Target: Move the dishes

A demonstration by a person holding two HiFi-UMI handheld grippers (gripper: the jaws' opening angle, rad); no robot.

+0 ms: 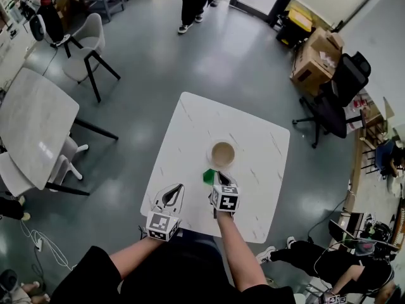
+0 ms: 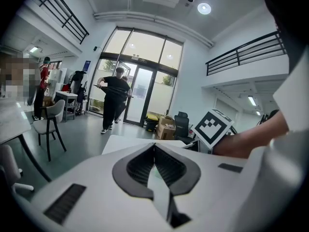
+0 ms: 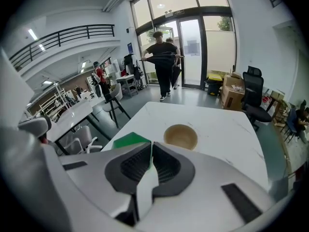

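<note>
A round tan bowl (image 1: 223, 154) sits near the middle of the white marble table (image 1: 190, 138); the right gripper view shows the bowl (image 3: 181, 136) just ahead of the jaws. A small green object (image 1: 209, 175) lies on the table next to the bowl, partly behind my right gripper (image 1: 223, 178), and the green object (image 3: 129, 140) peeks out left of the jaws. My right gripper (image 3: 150, 145) is shut, empty, a little short of the bowl. My left gripper (image 1: 173, 193) hangs over the table's near left edge, shut on nothing; its tips (image 2: 154, 146) meet.
A second marble table (image 1: 31, 125) with white chairs (image 1: 88, 43) stands to the left. A black office chair (image 1: 335, 100) and cardboard boxes (image 1: 316, 56) are at the right. One person (image 1: 193, 2) stands at the far end, another (image 1: 329, 265) sits low right.
</note>
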